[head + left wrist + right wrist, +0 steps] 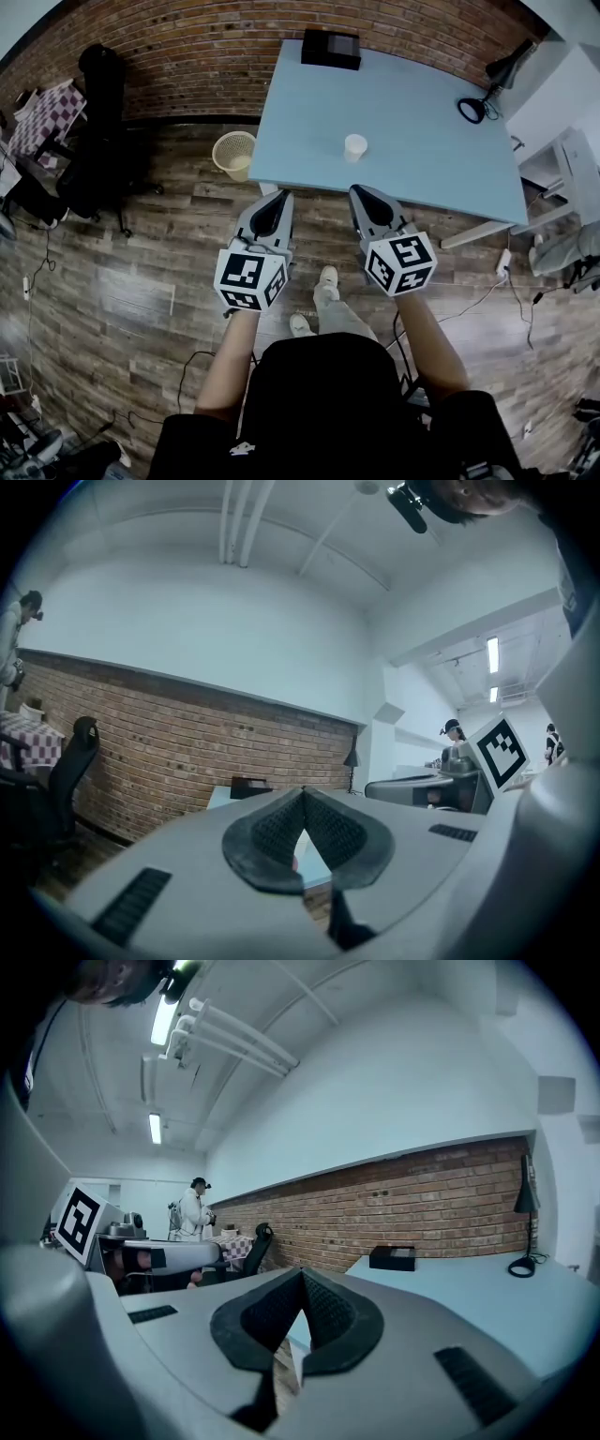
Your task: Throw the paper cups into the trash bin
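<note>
A white paper cup (354,147) stands upright on the light blue table (422,122), near its front edge. A pale mesh trash bin (233,154) stands on the wood floor just left of the table's front corner. My left gripper (277,195) is held over the floor short of the table edge, shut with nothing in it. My right gripper (361,191) sits beside it, just below the cup, also shut and empty. In the left gripper view the pads (277,832) meet at their tips; the right gripper view shows the same with its pads (272,1314). The cup is hidden in both gripper views.
A black box (330,49) lies at the table's far edge and a black desk lamp (487,89) stands at its right. A black office chair (103,141) is at the left by the brick wall (206,47). Cables (469,305) trail across the floor. People stand in the room's background (194,1213).
</note>
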The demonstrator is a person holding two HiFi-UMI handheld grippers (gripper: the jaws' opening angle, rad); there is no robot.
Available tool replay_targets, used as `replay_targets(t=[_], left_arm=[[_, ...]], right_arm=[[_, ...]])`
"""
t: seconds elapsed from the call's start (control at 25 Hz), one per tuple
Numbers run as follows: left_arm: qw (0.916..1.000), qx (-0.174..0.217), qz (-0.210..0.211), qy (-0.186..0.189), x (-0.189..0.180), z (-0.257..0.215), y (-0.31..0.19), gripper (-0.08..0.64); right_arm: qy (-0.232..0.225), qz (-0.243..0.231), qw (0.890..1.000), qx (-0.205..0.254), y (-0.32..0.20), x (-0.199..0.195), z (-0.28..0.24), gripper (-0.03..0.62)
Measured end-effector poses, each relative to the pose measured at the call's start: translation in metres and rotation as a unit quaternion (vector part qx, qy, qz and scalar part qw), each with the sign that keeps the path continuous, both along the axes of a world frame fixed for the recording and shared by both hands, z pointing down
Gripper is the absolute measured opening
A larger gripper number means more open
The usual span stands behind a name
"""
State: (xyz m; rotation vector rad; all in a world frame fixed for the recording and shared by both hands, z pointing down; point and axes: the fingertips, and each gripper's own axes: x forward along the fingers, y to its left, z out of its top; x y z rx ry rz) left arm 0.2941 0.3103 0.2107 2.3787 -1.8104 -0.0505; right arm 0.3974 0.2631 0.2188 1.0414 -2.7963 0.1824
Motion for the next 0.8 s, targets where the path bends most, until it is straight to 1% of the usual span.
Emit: replay_targets(t=[0.16,0.32,0.48,0.56,0.68,0.8], left_arm=[[1.0000,-0.005,0.003,-0.001,0.000,0.005,-0.012,0.002],[1.0000,-0.005,0.002,-0.003,-0.003,0.004,-0.029,0.002],[0.9999,-0.009,-0.003,-0.004,-0.008,0.007,-0.045,0.002],[0.9999,-0.013,-0.002,-0.007,-0.008,0.010,-0.054,0.002],[0.9998,-0.016,-0.004,-0.010,-0.008,0.012,-0.070,0.002],[0.9997,-0.020,-0.007,-0.009,-0.011,0.013,-0.085,0.002]], right_arm=[[0.000,0.002,1.000,-0.001,-0.014,-0.001,0.004,-0.005],[-0.006,-0.007,1.000,-0.005,-0.030,-0.008,0.003,-0.005],[-0.025,-0.015,0.999,-0.015,-0.046,-0.015,-0.001,-0.005],[-0.017,-0.019,1.000,-0.014,-0.056,-0.017,0.000,-0.005],[0.010,-0.023,1.000,-0.005,-0.073,-0.020,0.006,-0.005],[0.012,-0.026,1.000,-0.010,-0.090,-0.022,0.010,-0.005]])
